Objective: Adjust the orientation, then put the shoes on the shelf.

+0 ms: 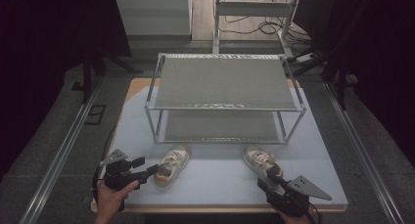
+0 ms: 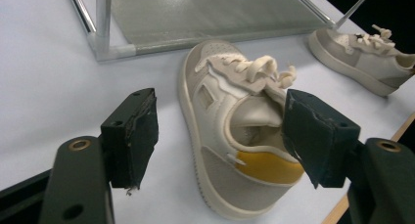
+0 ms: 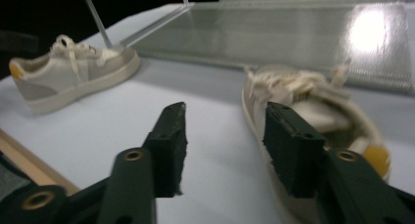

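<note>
Two beige and white sneakers with yellow heel patches lie on the pale blue mat in front of a metal rack. My left gripper (image 1: 155, 170) (image 2: 220, 131) is open at the heel of the left sneaker (image 1: 171, 165) (image 2: 235, 136). One pad sits over the sneaker's opening and the other stands clear of its side. My right gripper (image 1: 273, 175) (image 3: 225, 141) is open beside the heel of the right sneaker (image 1: 259, 160) (image 3: 318, 101), with only mat between its pads. Each gripper view shows the other sneaker farther off (image 2: 362, 57) (image 3: 68, 77).
A two-shelf metal rack (image 1: 225, 82) stands on the mat (image 1: 220, 185) just behind the sneakers, and its lower shelf (image 2: 205, 13) (image 3: 293, 33) is bare. The table's wooden front edge (image 1: 220, 209) runs close behind both grippers. Cables lie on the floor beyond the rack.
</note>
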